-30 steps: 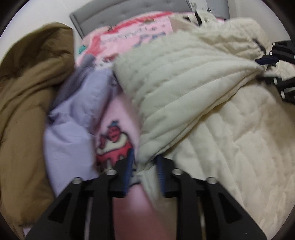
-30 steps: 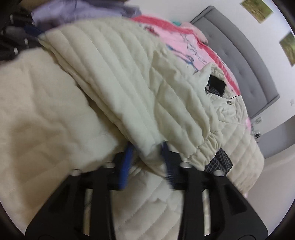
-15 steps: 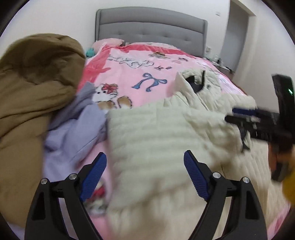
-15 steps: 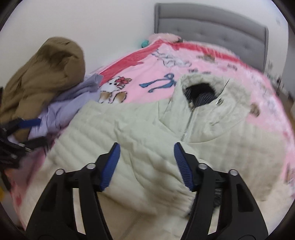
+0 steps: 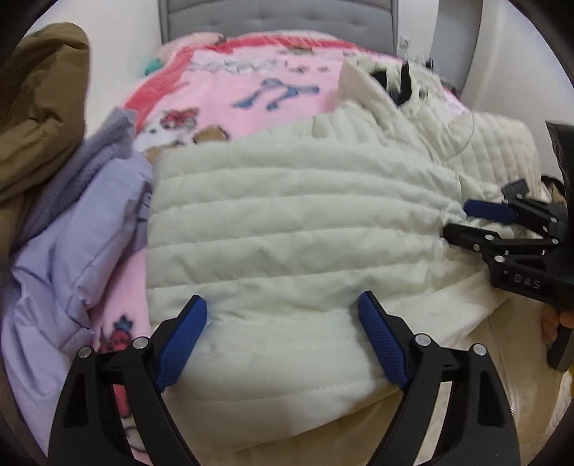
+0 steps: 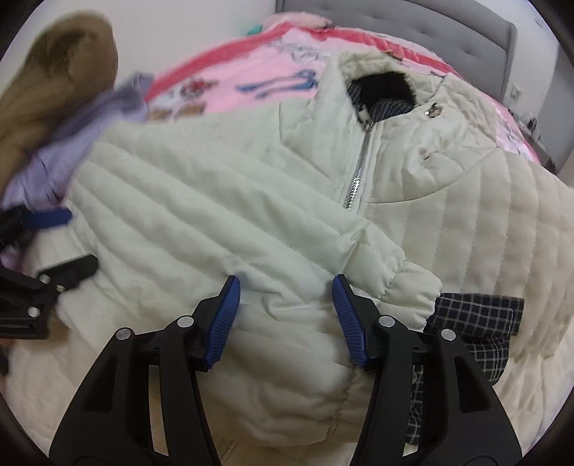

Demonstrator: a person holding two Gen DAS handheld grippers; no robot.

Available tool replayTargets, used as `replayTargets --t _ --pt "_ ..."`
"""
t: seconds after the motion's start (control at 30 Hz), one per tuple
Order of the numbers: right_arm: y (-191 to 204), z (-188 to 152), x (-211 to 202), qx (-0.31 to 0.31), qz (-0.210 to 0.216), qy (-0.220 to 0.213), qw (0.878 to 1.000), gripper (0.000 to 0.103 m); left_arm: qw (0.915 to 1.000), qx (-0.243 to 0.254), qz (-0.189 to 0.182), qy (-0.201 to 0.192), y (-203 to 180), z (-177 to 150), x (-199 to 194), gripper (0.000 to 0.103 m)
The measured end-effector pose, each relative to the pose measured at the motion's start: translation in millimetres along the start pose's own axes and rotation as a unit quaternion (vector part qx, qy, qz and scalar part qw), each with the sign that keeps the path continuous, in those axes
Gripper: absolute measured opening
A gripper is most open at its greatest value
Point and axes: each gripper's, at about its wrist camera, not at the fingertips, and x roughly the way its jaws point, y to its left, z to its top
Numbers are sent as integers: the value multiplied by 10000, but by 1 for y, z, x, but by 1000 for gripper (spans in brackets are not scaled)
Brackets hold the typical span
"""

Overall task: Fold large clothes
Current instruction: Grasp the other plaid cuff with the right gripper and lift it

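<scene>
Jacket: a cream quilted jacket (image 6: 412, 186) lies front up on the pink blanket (image 5: 251, 89) of the bed, zipper partly closed, checked lining showing at the collar.
Sleeve: one sleeve (image 6: 229, 222) is folded across the chest, its cuff near the jacket's middle.
Left gripper (image 5: 283, 340): jaws spread wide, holding nothing, just above the folded sleeve.
Right gripper (image 6: 283, 319): jaws wide apart, holding nothing, over the sleeve near the cuff.
Beside the jacket: a lilac garment (image 5: 71, 243) and a brown coat (image 5: 39, 107) are heaped at the left edge.
Headboard (image 5: 280, 18): grey, padded, at the far end of the bed.
</scene>
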Motion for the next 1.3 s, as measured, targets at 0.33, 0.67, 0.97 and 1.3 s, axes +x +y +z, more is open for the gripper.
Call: replayTargets --t 0.33,0.67,0.97,1.3 --pt "-148 -96 -147 2809 -527 -1213 9506 90 9870 421 709 -1382 -74 -3 -44 98" --pt "-362 -274 -236 5424 -2259 -1413 7968 74 9921 633 692 -836 -119 0 6 98" --pt "-458 -321 -205 6578 -1724 -1290 7218 70 9930 439 832 -718 -123 -2 8 98" --pt "-460 -314 -200 6717 -1356 -1848 7045 28 9942 201 857 -623 -122 -3 9 98"
